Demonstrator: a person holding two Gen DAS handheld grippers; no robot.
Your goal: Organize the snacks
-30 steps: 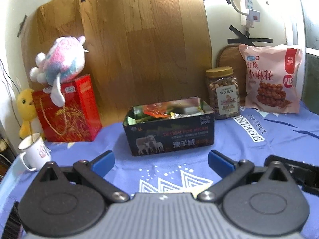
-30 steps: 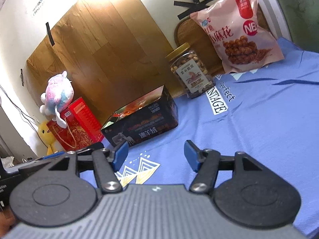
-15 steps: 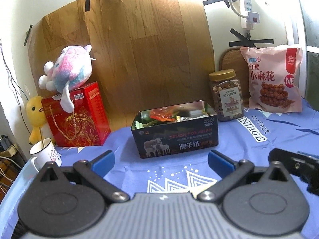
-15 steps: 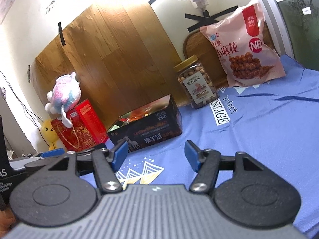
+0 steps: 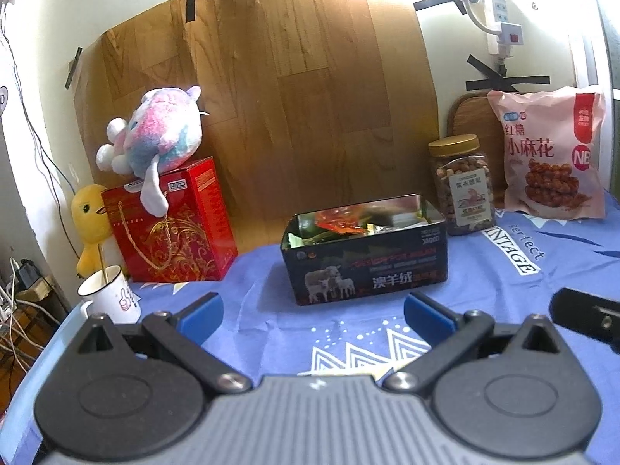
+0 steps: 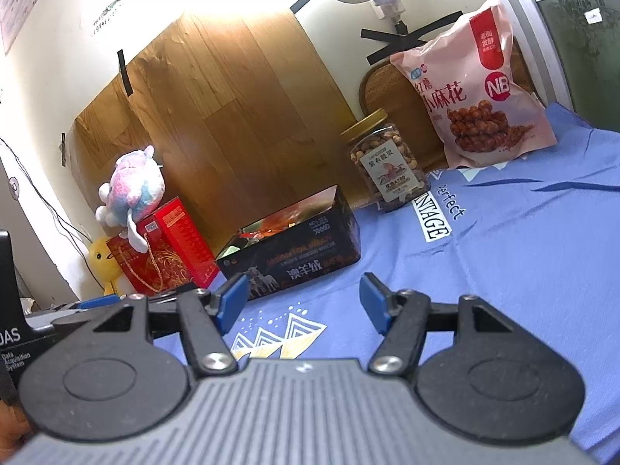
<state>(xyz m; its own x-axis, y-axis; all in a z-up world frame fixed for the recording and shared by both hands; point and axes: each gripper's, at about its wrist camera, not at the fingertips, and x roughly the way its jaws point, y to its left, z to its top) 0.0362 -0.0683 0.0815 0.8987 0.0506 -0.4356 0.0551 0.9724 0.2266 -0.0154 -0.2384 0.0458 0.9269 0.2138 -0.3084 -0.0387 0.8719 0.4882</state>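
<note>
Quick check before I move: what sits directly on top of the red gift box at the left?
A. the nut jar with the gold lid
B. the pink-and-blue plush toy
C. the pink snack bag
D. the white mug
B: the pink-and-blue plush toy rests on top of the red gift box, one limb hanging down its front; the nut jar and pink snack bag stand far to the right.

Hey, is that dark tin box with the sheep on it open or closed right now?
Open. The tin box has no lid on it, and colourful snack wrappers show above its rim in both wrist views.
</note>
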